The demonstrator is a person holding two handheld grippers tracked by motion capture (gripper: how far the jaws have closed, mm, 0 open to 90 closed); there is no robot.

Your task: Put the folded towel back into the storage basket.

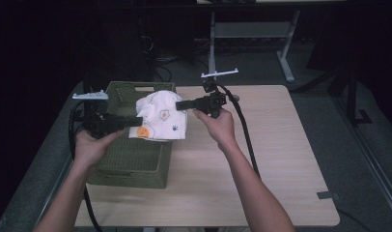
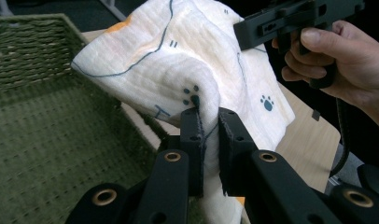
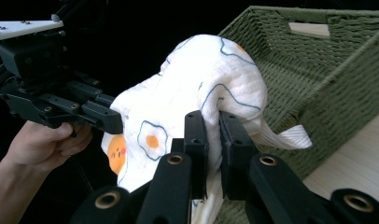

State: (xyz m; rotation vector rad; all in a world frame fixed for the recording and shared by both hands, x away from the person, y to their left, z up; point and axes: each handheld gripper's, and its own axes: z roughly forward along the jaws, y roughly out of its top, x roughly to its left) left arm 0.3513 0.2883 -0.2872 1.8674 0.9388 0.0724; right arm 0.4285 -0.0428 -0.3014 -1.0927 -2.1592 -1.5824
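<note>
- Left gripper: jaws clamped on one edge of the cloth. Left gripper view confirms it: a fold of fabric is pinched between the two black pads, right under a paw print.
- Right gripper: jaws also closed on the cloth, on its opposite side. Right gripper view shows fabric squeezed between the pads, with a loose corner sticking out towards the basket.
- Cloth: white, printed with fried eggs, paw prints and thin blue outlines, orange patch low on the left-gripper side. It hangs bunched between the two grippers, off the table, over the right-hand part of the basket and its right rim. Can't tell whether its lower edge touches the rim.
- Basket: green woven, rectangular, handle cutout in the far wall, sitting on the left part of the table. No contents visible in the part of its floor that shows.
- Left hand holds its gripper over the basket, jaws pointing right; right hand holds the other over the tabletop just right of the basket, jaws pointing left. Jaws face each other, cloth in between.
- Cable from each gripper trails back towards the person.
</note>
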